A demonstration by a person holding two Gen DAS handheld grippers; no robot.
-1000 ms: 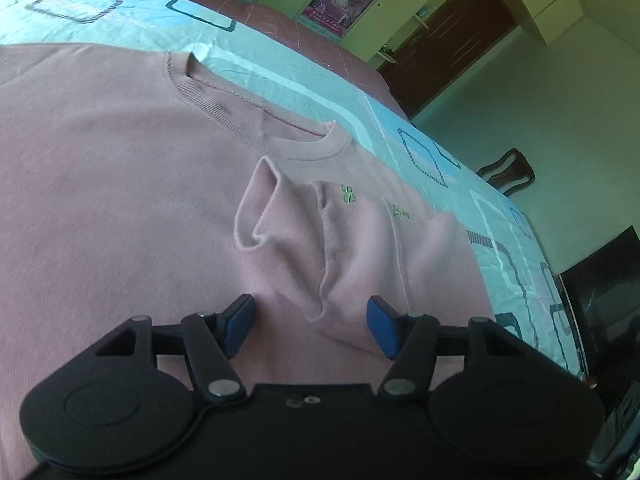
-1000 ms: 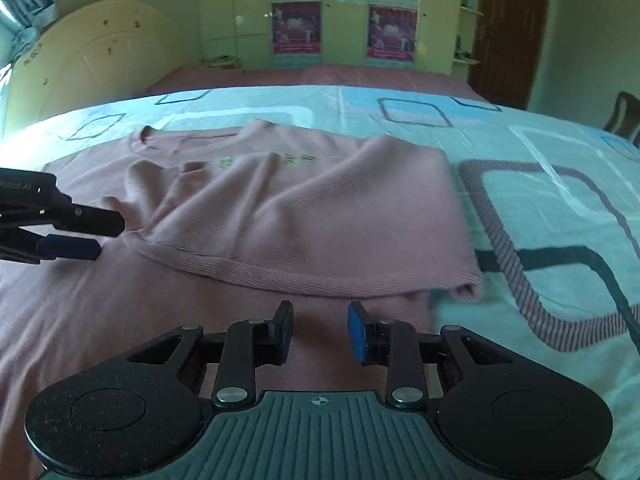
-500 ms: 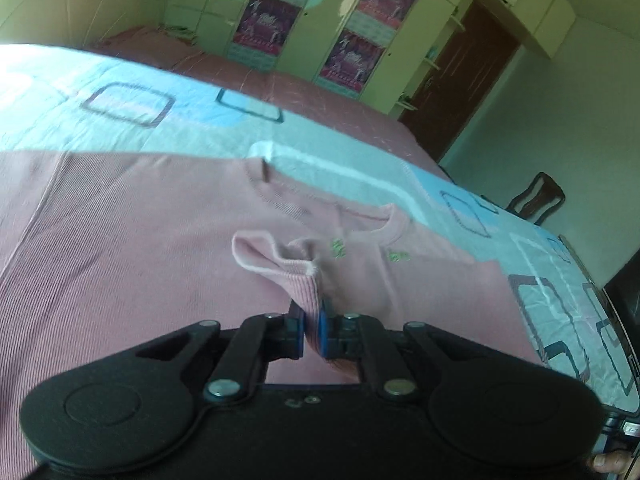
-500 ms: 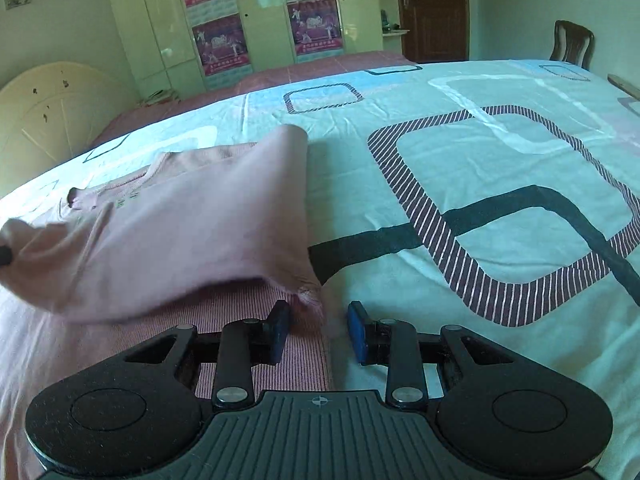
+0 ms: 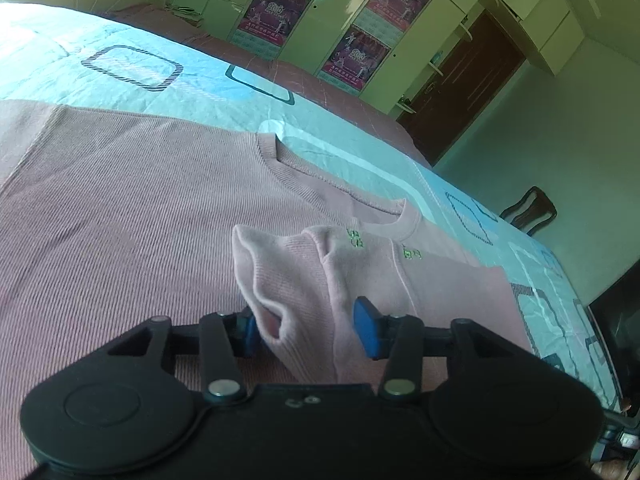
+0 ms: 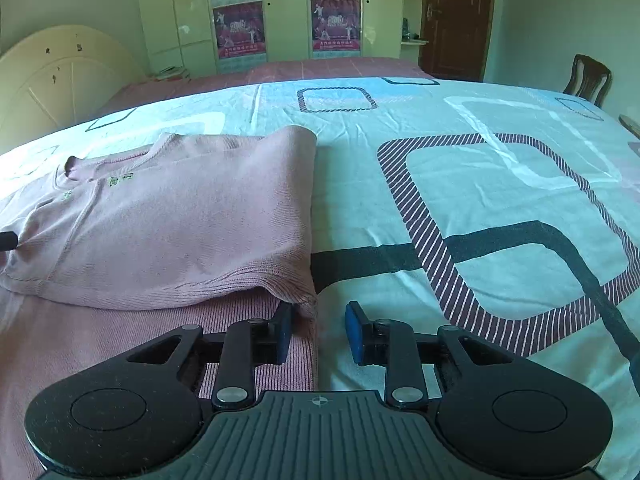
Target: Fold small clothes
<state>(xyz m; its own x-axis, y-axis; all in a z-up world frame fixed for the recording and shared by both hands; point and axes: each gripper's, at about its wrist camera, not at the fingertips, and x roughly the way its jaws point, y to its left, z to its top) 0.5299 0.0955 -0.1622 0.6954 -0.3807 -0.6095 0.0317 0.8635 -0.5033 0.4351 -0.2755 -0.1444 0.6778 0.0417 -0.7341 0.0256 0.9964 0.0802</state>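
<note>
sweater (image 5: 140, 220) neckline w/ cuff left view, folded edge right view

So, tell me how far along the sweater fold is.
Done: one side of the pink sweater is folded across its body, with a straight fold edge toward the patterned bedsheet. In hand: the left gripper has just been opening its jaws, the sleeve cuff loose between them; the right gripper stands open at the hem corner. Left: the other side lies unfolded.
</note>
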